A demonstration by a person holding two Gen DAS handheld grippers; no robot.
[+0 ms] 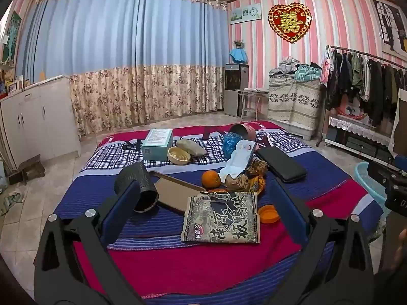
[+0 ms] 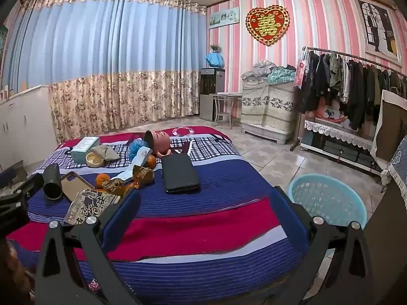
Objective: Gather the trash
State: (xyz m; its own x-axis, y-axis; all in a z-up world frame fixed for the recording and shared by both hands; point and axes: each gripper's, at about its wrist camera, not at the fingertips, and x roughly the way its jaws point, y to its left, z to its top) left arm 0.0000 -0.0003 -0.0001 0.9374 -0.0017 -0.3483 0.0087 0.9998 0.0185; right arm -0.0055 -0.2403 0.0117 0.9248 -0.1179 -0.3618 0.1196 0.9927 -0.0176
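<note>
Trash lies on the bed's striped blanket (image 1: 178,261): a printed snack bag (image 1: 221,217), crumpled brown wrappers (image 1: 244,178), a white wrapper (image 1: 237,160) and a blue plastic bag (image 1: 231,142). My left gripper (image 1: 203,193) hovers open just before the snack bag, nothing between its fingers. My right gripper (image 2: 205,197) is open over bare blanket, with the snack bag (image 2: 91,203) and wrappers (image 2: 119,183) to its left. A light blue basket (image 2: 328,203) stands on the floor right of the bed.
Also on the bed: two oranges (image 1: 211,179), an orange lid (image 1: 269,213), a black cylinder (image 1: 136,189), a flat board (image 1: 175,193), a black case (image 2: 179,175), a tipped pink pot (image 2: 159,139), a teal box (image 1: 157,143), a wooden bowl (image 1: 178,155). A clothes rack (image 2: 356,81) stands at right.
</note>
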